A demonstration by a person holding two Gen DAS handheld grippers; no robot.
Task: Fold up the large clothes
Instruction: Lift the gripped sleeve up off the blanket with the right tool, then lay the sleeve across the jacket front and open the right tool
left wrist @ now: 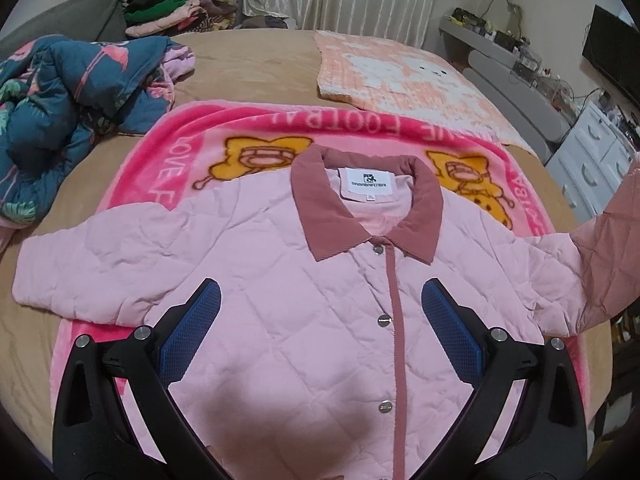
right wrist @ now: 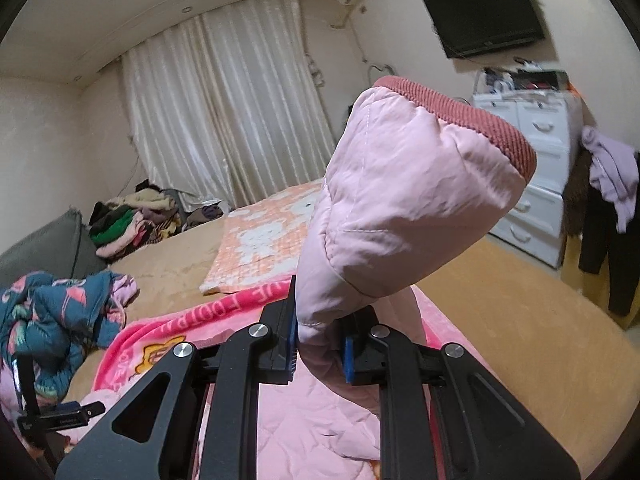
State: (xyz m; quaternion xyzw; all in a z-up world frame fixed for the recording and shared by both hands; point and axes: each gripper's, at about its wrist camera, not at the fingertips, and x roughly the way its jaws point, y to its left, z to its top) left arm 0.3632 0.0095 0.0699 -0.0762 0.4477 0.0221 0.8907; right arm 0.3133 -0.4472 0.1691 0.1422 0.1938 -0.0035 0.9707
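A pink quilted jacket with a dusty-rose corduroy collar lies face up, snapped shut down its front, on a bright pink cartoon-print blanket spread over a tan-covered bed. Its one sleeve rests flat across the blanket's edge; the other sleeve is raised clear of the bed, its ribbed rose cuff uppermost. The right gripper is clenched on that lifted sleeve, the fabric pinched between its blue-padded jaws just below the cuff end. The left gripper hangs above the jacket's chest with its jaws spread wide and nothing between them, the blue fingers framing the snap placket.

Beside the jacket, toward the blanket's far corner, a crumpled teal floral quilt sits in a heap. Beyond the blanket lies an orange-and-white checked cover with a cat face. A pile of folded clothes sits at the far edge of the bed beside a grey cushion, in front of pale curtains. Along the side wall stand white drawers with a dark flat screen mounted above, and a lilac garment hangs nearby.
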